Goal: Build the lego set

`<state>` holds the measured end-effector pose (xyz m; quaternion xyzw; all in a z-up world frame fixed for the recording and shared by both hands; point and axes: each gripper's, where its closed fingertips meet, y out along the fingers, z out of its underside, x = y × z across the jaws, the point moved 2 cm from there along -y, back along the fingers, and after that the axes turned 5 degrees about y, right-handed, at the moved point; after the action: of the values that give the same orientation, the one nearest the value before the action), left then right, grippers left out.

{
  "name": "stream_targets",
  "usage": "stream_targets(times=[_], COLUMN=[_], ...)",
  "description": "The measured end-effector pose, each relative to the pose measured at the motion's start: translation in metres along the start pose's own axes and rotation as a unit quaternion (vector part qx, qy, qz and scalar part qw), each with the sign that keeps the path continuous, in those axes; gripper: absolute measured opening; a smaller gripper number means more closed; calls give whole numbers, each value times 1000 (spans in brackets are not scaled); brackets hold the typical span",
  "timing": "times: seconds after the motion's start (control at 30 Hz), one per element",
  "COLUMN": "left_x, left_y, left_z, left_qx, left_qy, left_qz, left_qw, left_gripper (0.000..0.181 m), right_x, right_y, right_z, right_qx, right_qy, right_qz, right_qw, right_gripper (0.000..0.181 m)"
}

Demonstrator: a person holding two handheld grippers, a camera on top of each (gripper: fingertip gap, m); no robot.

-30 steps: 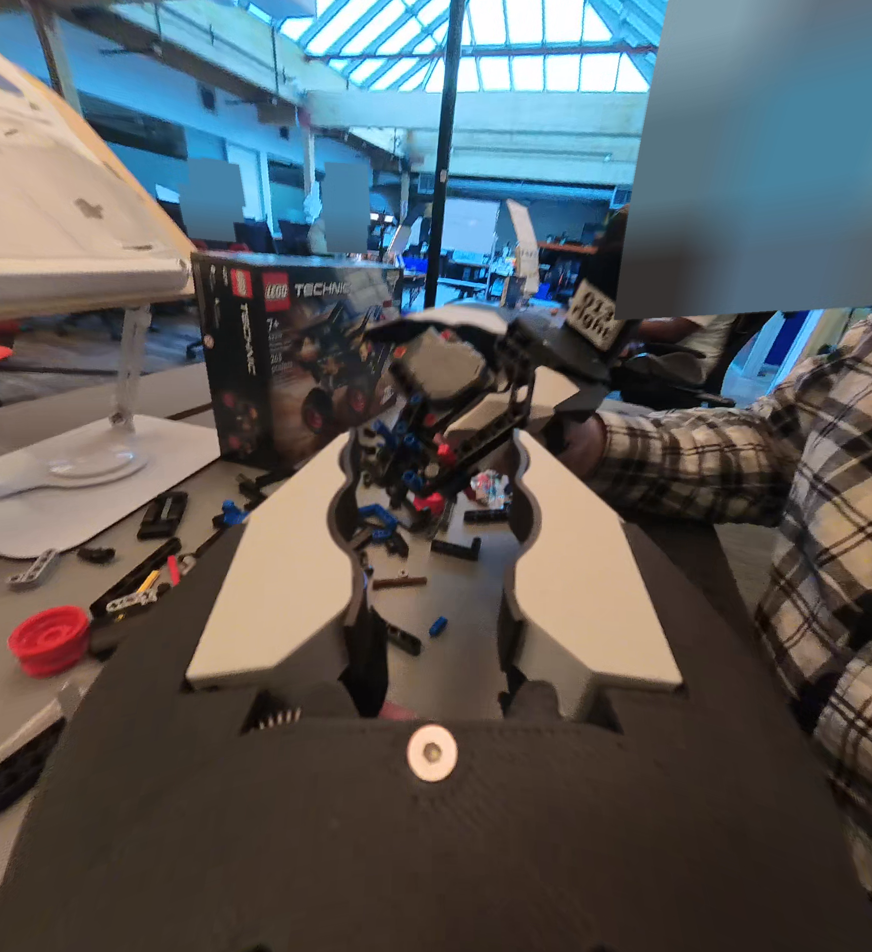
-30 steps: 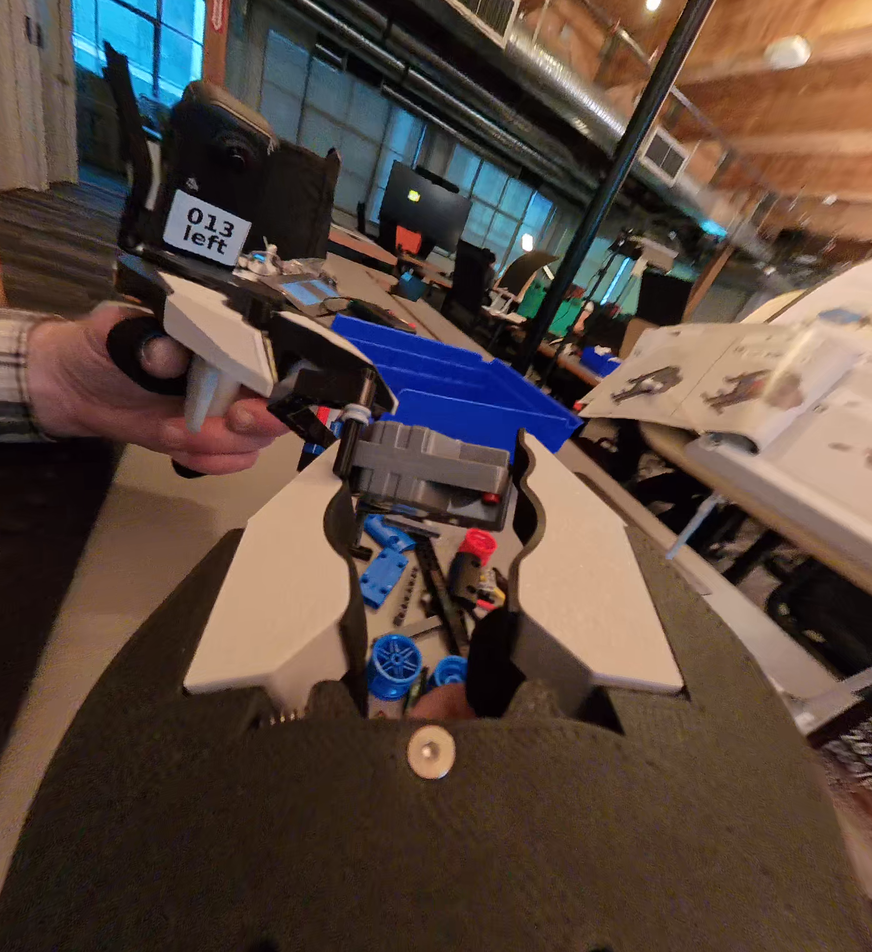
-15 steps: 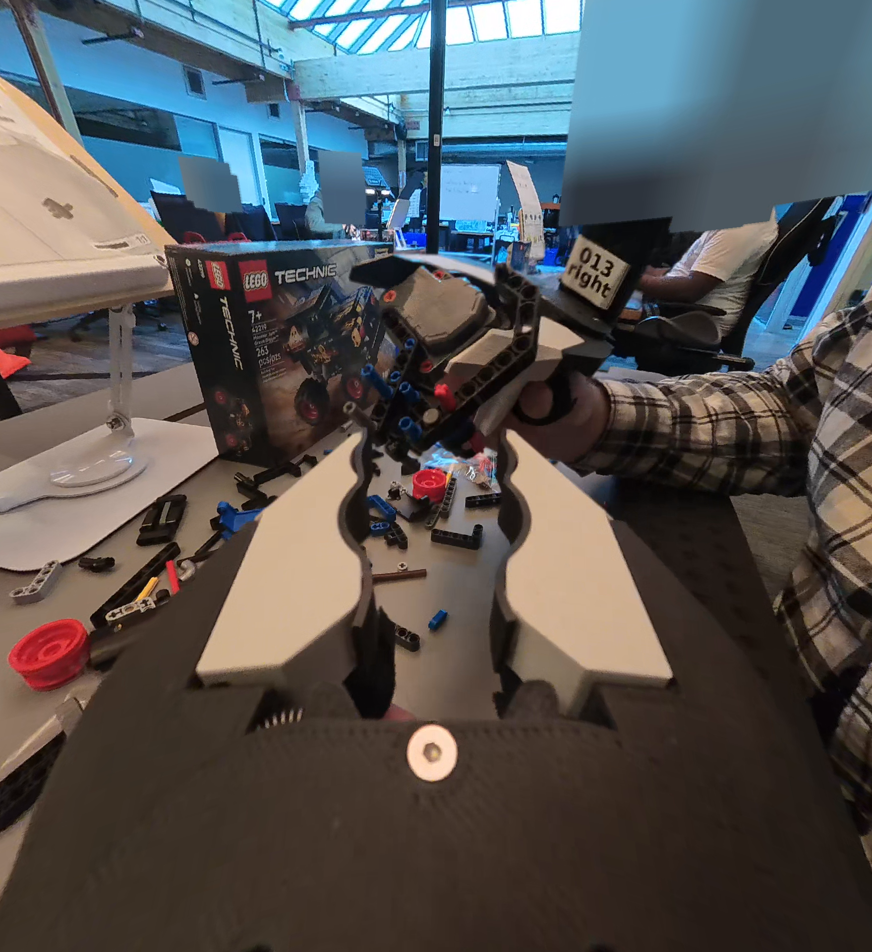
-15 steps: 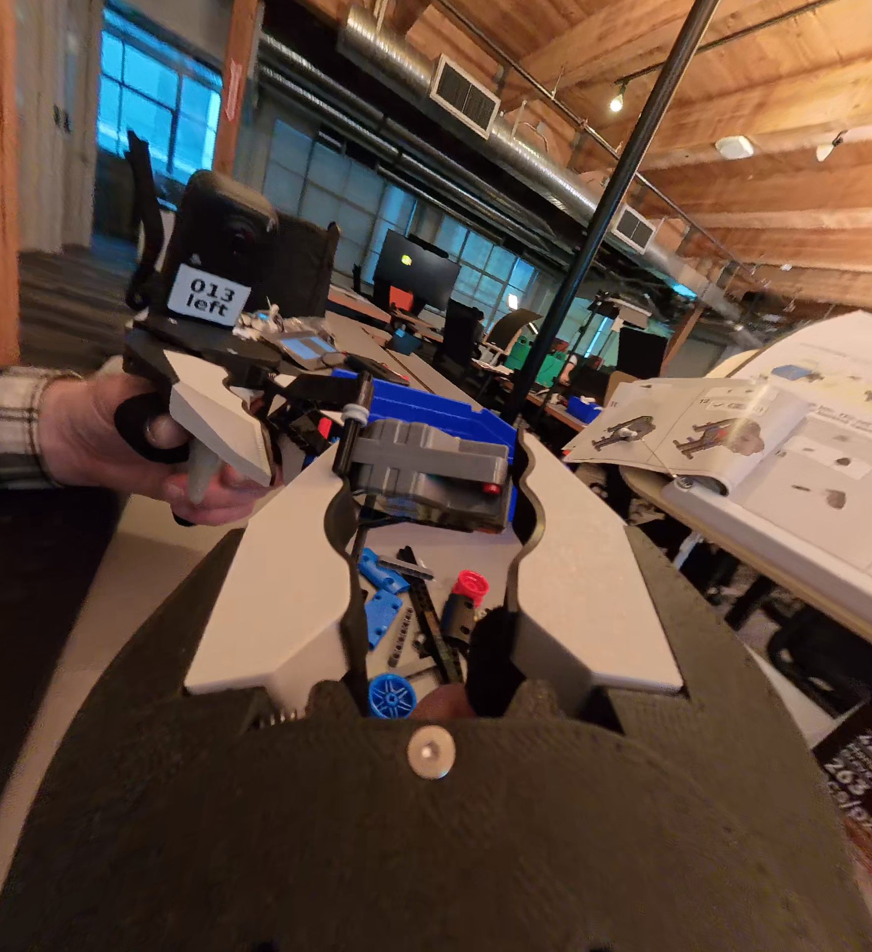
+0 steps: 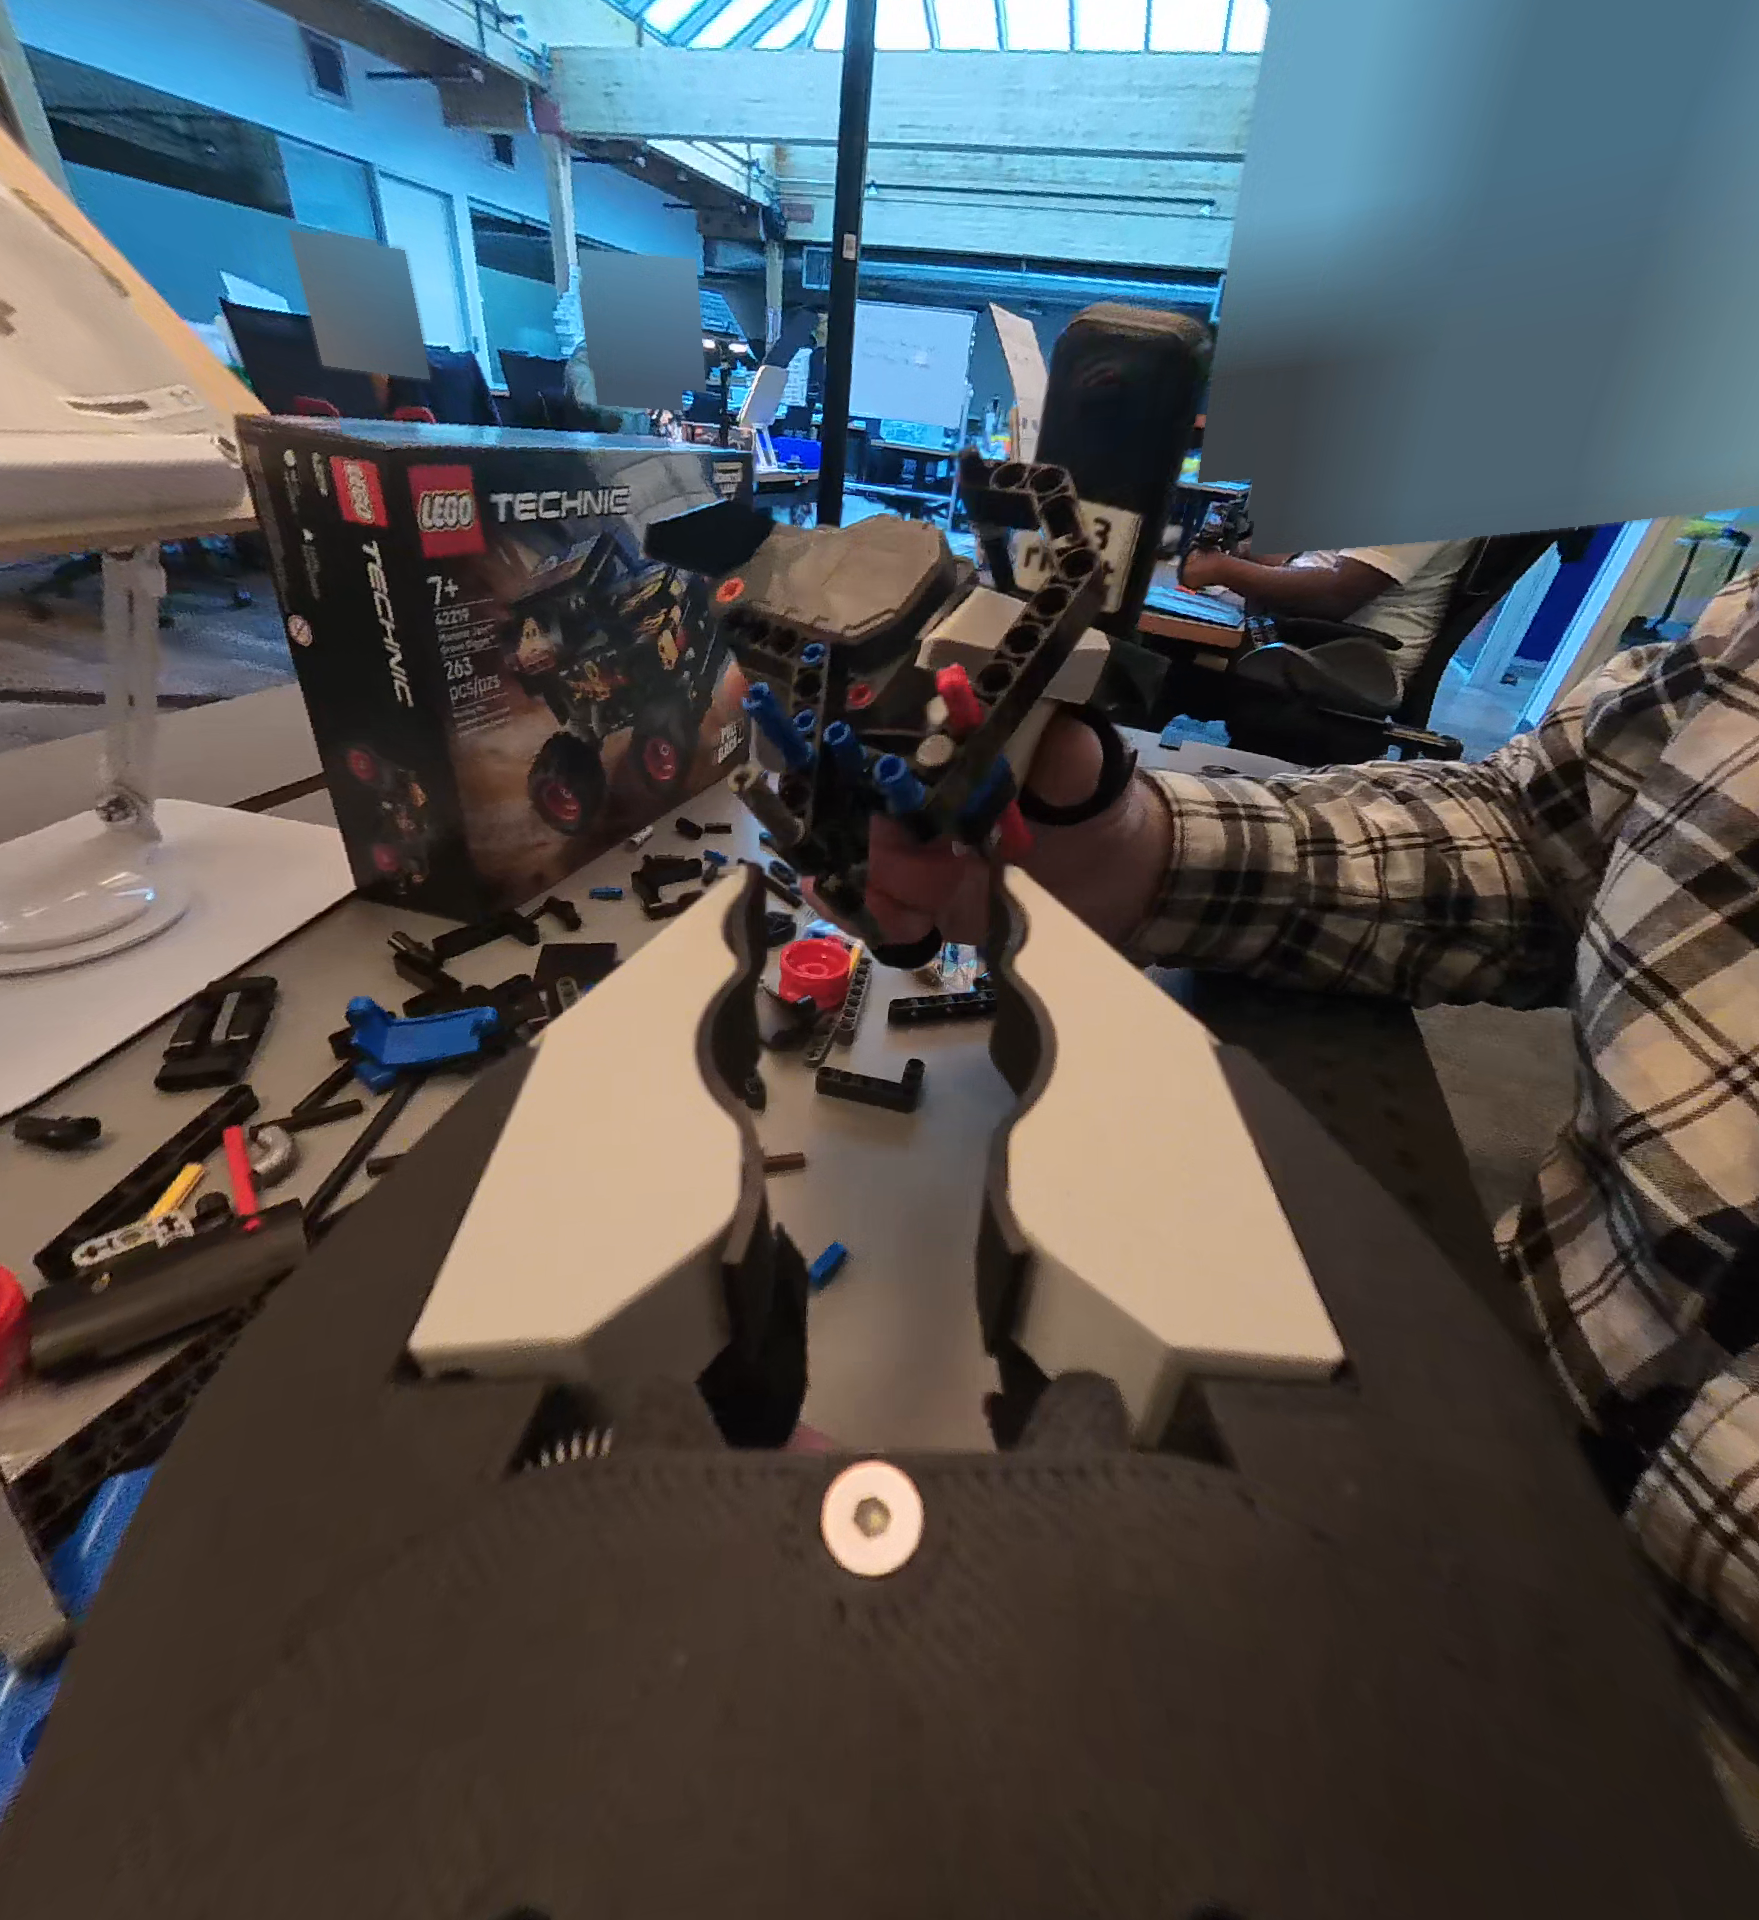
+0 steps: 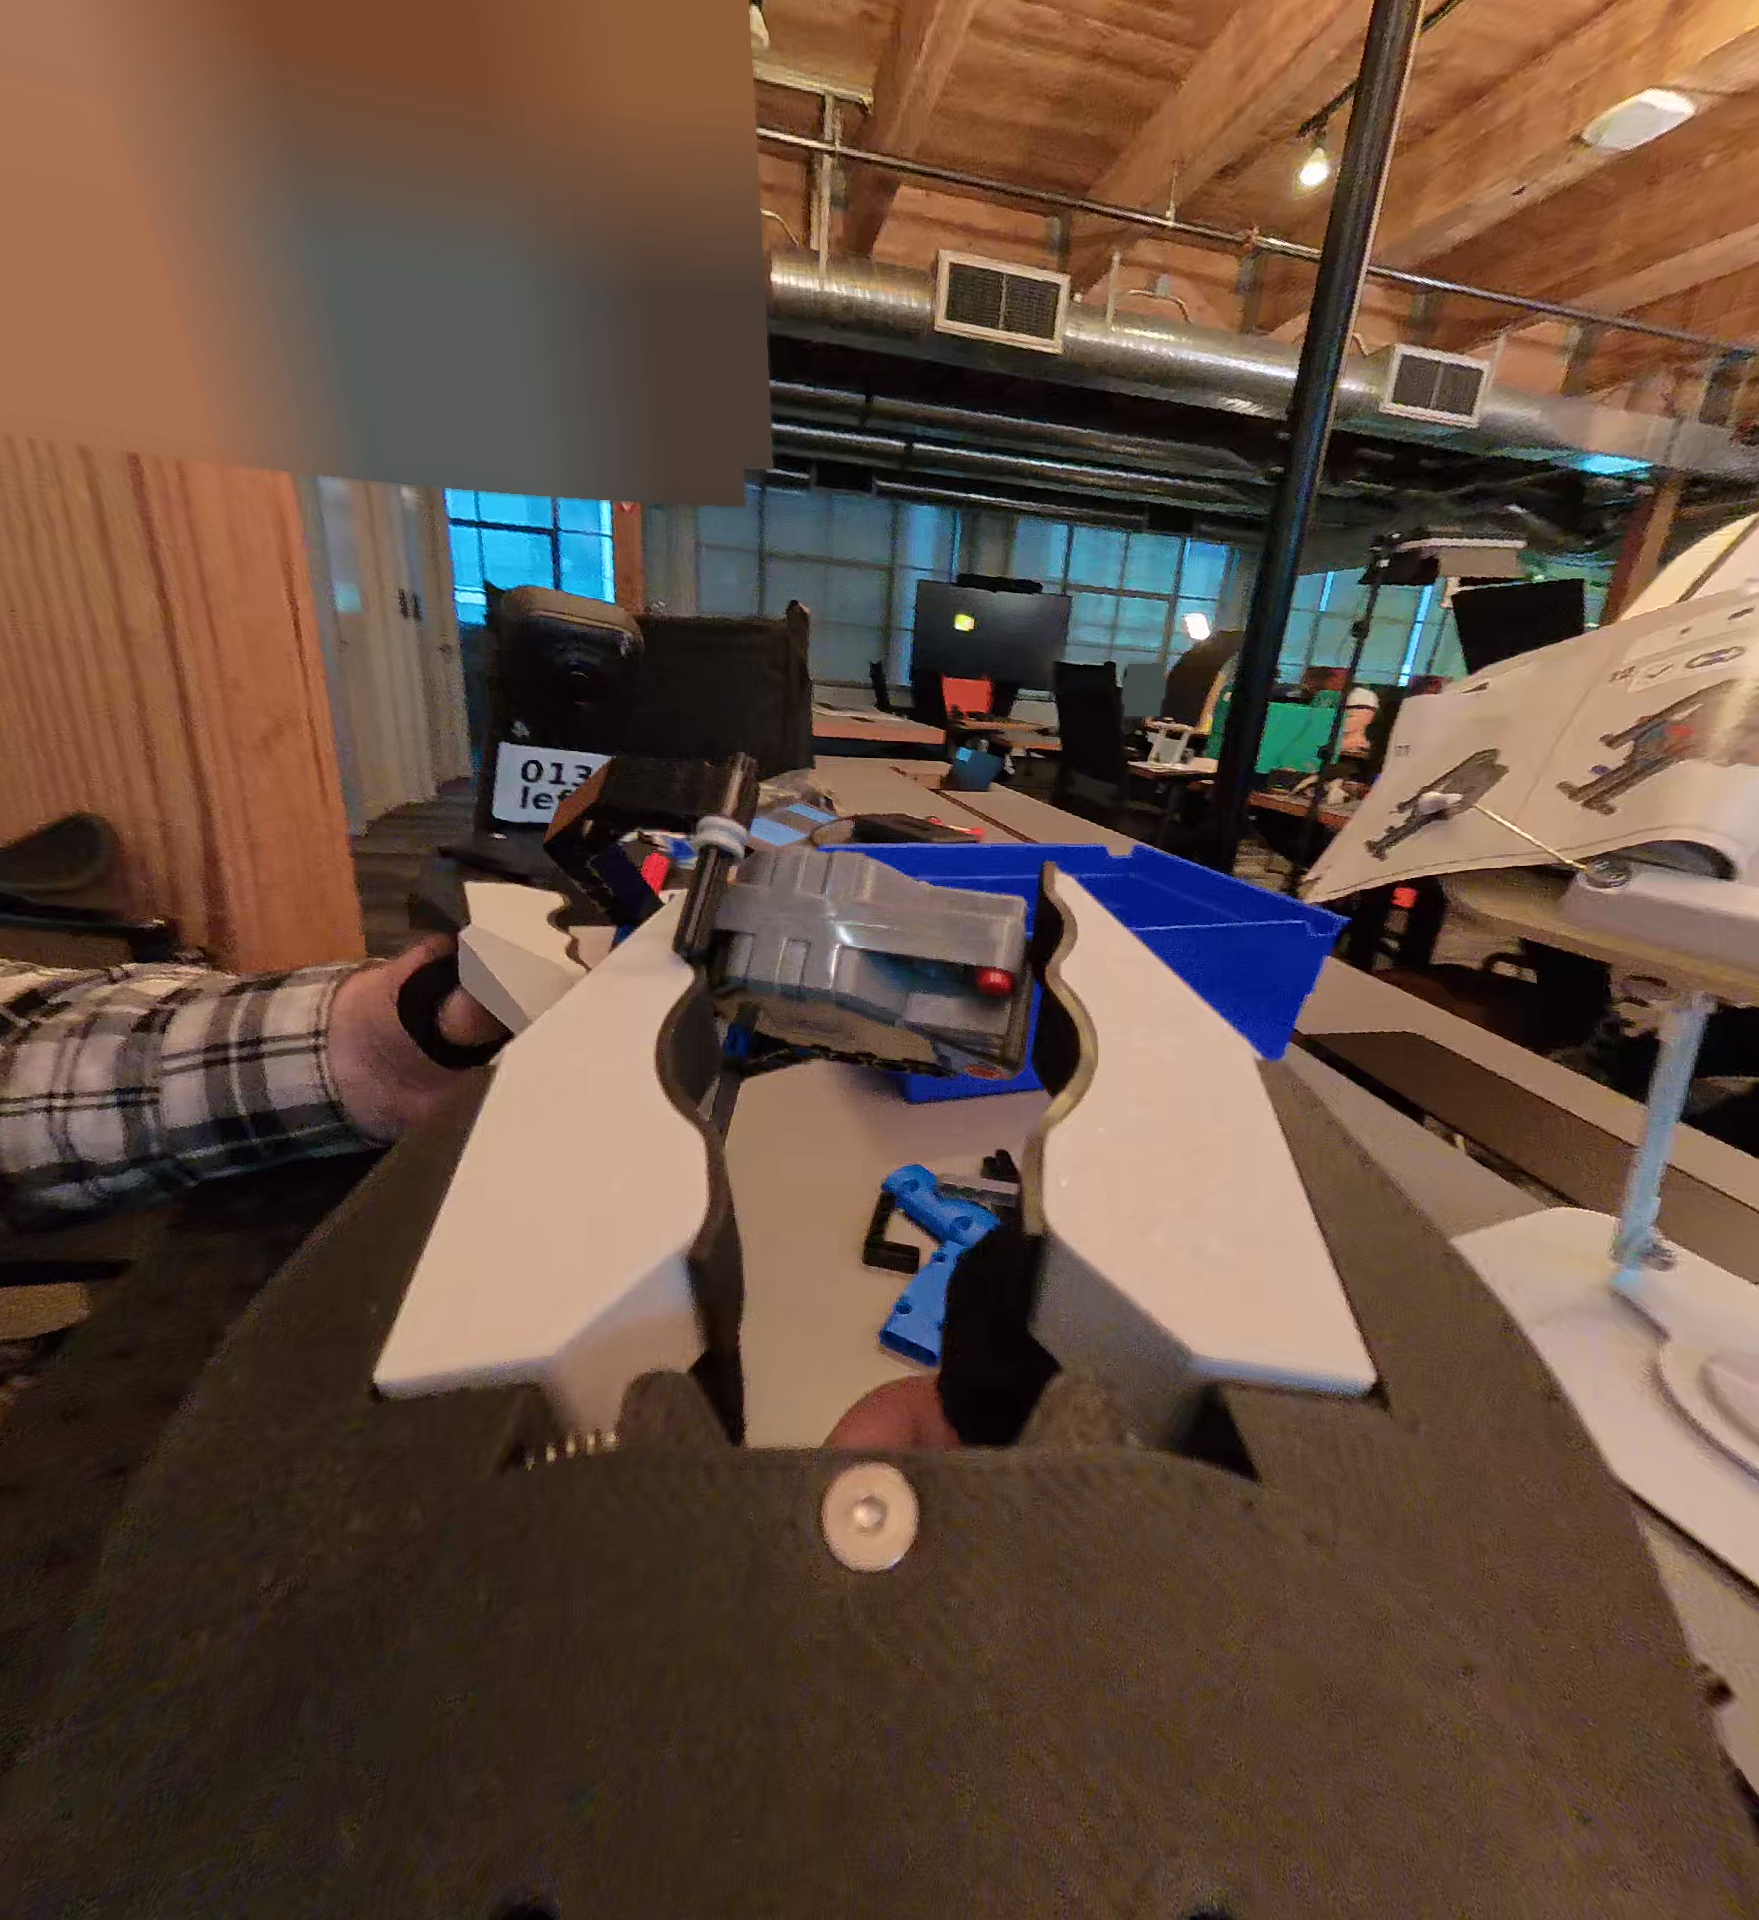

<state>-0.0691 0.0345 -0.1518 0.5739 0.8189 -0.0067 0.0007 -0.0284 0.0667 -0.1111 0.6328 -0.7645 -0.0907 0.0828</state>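
Lego assembly (image 6: pixel 870 971) underside hidden, clamped in right tool (image 6: pixel 870 925)

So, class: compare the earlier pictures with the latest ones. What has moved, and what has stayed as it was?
The right gripper has lifted the half-built model and turned it more upright; in the left wrist view it now sits higher, above the loose pieces. The left gripper has drawn back slightly. Unchanged: right gripper clamped on the model, left gripper open and empty, set box in place.

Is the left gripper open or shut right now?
Open. In the left wrist view the left gripper has a clear gap between its white fingers, with table visible through it and nothing held.
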Motion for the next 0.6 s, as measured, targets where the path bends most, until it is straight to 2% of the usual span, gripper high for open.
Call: stream_targets(times=[0.17,0.37,0.6], left_x=[-3,-8,-10], left_y=[0,0,0], left_z=[-1,-4,-4], left_qx=[4,21,32], left_qy=[46,160,215], left_qz=[-13,-59,-82], left_qw=[999,985,973], left_gripper=[36,34,34], right_x=[4,5,6], right_y=[0,-4,-5], right_z=[1,5,4], right_qx=[13,32,30], right_qy=[-41,-81,-90], right_qz=[-3,-19,-25], right_qw=[999,996,995], right_gripper=[57,56,56])
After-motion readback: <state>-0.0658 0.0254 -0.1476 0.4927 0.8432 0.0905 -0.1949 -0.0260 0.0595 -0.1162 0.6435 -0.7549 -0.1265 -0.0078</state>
